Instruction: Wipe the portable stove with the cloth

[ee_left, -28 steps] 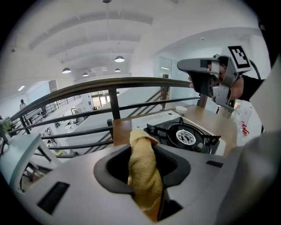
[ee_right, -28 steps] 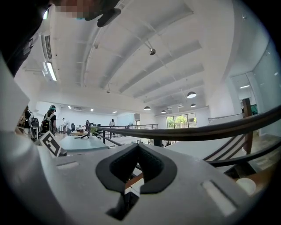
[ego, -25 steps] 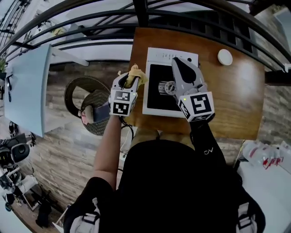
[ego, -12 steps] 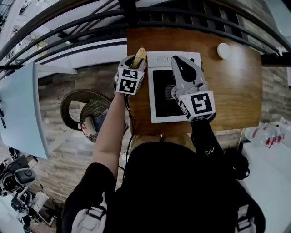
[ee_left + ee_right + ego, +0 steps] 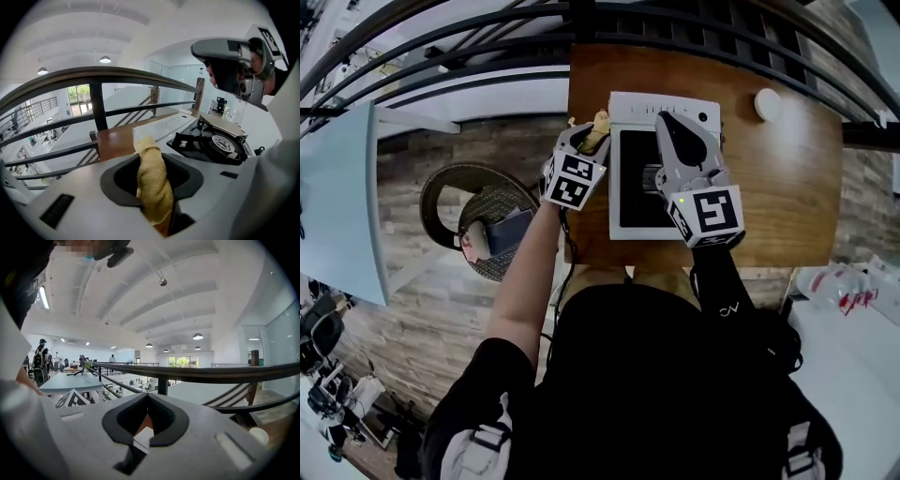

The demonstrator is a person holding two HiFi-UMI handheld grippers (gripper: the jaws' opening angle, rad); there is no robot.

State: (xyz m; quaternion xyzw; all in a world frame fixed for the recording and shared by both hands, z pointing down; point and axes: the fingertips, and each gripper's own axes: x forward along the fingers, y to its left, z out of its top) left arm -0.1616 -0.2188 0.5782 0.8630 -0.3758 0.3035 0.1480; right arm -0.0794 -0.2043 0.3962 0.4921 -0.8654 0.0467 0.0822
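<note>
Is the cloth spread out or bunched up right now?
Bunched up: the yellow cloth is a rolled wad clamped between the jaws of the left gripper, poking out past their tips.

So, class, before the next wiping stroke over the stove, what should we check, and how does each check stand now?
1. Cloth gripped: ok. The left gripper has its jaws clamped on it.
2. Cloth touching the stove: cannot tell. Its tip is at the stove's far left corner, but contact is unclear.
3. Right gripper empty: ok. Its jaws are together with nothing between them.
4. Wiping path clear: not ok. The right gripper hangs over the stove's top.
5. Stove resting flat on the table: ok.
</note>
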